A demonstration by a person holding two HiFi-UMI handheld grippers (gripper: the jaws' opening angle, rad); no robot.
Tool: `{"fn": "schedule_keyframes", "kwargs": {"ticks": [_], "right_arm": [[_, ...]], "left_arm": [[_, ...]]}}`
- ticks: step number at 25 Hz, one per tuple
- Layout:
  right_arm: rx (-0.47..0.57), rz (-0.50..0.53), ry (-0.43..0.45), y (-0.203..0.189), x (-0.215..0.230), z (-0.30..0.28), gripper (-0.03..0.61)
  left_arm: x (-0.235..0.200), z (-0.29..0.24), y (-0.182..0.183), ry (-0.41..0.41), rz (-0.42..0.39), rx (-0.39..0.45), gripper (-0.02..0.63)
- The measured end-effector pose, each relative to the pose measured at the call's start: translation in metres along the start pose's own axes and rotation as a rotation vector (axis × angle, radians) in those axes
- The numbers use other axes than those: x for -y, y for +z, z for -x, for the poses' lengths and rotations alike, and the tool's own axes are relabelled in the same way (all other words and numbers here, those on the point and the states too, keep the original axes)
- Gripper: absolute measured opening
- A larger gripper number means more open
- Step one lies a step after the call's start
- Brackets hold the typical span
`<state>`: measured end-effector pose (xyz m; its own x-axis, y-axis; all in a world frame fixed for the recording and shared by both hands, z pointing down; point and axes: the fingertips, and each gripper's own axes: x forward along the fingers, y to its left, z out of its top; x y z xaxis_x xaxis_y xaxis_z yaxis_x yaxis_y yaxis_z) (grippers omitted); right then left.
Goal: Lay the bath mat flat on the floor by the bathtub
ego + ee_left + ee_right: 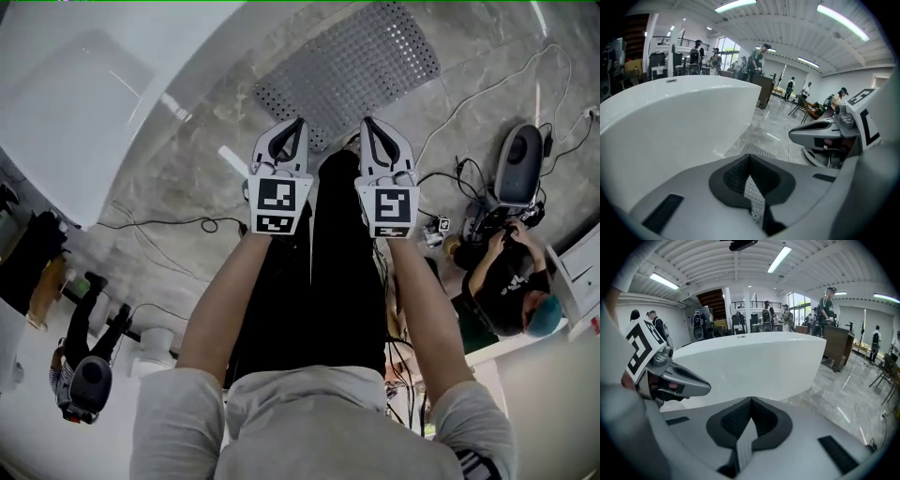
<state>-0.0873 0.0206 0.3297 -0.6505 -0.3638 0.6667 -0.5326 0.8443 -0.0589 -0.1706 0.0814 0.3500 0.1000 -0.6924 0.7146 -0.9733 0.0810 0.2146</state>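
Bright ceiling strip lights [663,281], fisheye-warped edges

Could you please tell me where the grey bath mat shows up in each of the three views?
Head view: the bath mat lies flat at top centre.
Left gripper view: only a perforated edge of it shows, mid-frame, just past the jaws.
Right gripper view: it is not in this picture.
Shared landmark: the white bathtub, which appears in all three views.

Head view looks steeply down, gripper views forward, sharing bathtub [679,122] [754,362]
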Motion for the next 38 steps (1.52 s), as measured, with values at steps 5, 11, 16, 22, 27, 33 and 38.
{"fn": "schedule_keyframes", "kwargs": {"ticks": [5, 11, 16, 22, 27, 33, 38], "right_arm": [[-0.027, 0.03, 0.038, 0.022, -0.042, 0.042, 0.006], [0.053, 0.093, 0.035, 0.089, -0.074, 0.087, 0.006], [0.12, 0.119, 0.022, 0.137, -0.099, 0.145, 0.006], [0.24, 0.095, 0.015, 0.191, -0.12, 0.22, 0.006], [0.36, 0.14, 0.02, 0.222, -0.121, 0.284, 0.006], [0.481, 0.2, 0.028, 0.239, -0.114, 0.365, 0.006], [0.576, 0.218, 0.016, 0.254, -0.106, 0.425, 0.006]], "left_arm": [[-0.014, 0.076, 0.012, 0.059, 0.055, 0.039, 0.012], [-0.02, 0.145, 0.056, 0.081, 0.035, 0.137, 0.012], [0.004, 0.208, 0.09, 0.057, -0.002, 0.21, 0.012], [0.031, 0.28, 0.124, 0.077, 0.047, 0.321, 0.012], [0.07, 0.329, 0.146, 0.13, 0.055, 0.431, 0.012], [0.133, 0.375, 0.157, 0.206, 0.103, 0.53, 0.012], [0.179, 0.418, 0.171, 0.23, 0.071, 0.609, 0.012]]}}
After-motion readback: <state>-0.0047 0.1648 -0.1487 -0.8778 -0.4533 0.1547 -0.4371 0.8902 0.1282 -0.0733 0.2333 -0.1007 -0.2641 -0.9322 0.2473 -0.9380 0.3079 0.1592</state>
